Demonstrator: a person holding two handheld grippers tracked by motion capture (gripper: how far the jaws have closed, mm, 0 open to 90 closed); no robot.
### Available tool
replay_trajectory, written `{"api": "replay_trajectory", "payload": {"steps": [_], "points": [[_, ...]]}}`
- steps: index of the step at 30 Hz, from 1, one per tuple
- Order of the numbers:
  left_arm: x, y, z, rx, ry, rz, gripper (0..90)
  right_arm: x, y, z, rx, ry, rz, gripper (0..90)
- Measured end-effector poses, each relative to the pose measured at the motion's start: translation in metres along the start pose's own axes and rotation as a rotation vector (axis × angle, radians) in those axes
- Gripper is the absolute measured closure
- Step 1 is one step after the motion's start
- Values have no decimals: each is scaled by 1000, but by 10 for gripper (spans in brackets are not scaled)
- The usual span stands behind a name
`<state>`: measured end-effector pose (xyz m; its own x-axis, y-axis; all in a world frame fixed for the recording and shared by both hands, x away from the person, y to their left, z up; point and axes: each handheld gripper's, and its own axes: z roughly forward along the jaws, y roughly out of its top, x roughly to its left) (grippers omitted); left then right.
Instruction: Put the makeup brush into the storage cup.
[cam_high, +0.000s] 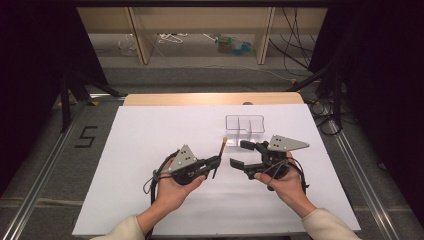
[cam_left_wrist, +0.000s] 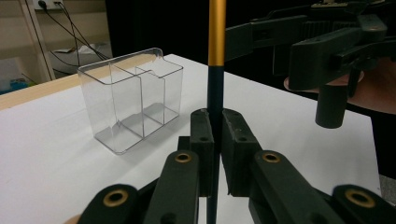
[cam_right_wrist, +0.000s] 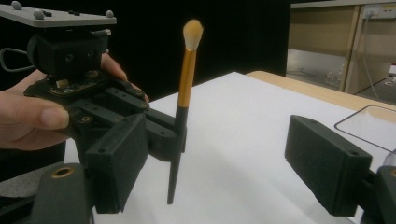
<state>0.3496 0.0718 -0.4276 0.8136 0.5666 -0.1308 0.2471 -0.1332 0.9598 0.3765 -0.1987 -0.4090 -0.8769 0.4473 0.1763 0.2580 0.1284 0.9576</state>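
Note:
A makeup brush (cam_high: 222, 150) with a black handle, gold ferrule and pale bristles stands upright, bristles up, with my left gripper (cam_high: 218, 161) shut on its black handle. The left gripper view has both jaws pressed on the handle (cam_left_wrist: 215, 93). My right gripper (cam_high: 242, 154) is open just to the right of the brush, touching nothing. In the right gripper view the brush (cam_right_wrist: 187, 70) rises between its spread jaws (cam_right_wrist: 222, 163), farther off. A clear divided container (cam_high: 244, 125) stands empty behind both grippers, seen too as the container (cam_left_wrist: 133, 100) to the left of the brush.
White paper (cam_high: 150, 150) covers the table, with a wooden edge (cam_high: 210, 99) at the back. Beyond it are wooden shelves, cables and a floor mark "5" (cam_high: 86, 136). A metal rail (cam_high: 362, 185) runs along the right side.

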Motion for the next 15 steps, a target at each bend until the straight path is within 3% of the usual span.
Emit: {"api": "replay_trajectory", "payload": {"steps": [11,13,15], "points": [[0,0,3,-7,-14,-8,833,0,2,9,-10,6,13,297],[0,0,3,-1,-8,-2,833,1,2,12,-32,6,21,302],[0,0,3,3,-9,-1,833,1,3,12,-17,6,15,311]]}}
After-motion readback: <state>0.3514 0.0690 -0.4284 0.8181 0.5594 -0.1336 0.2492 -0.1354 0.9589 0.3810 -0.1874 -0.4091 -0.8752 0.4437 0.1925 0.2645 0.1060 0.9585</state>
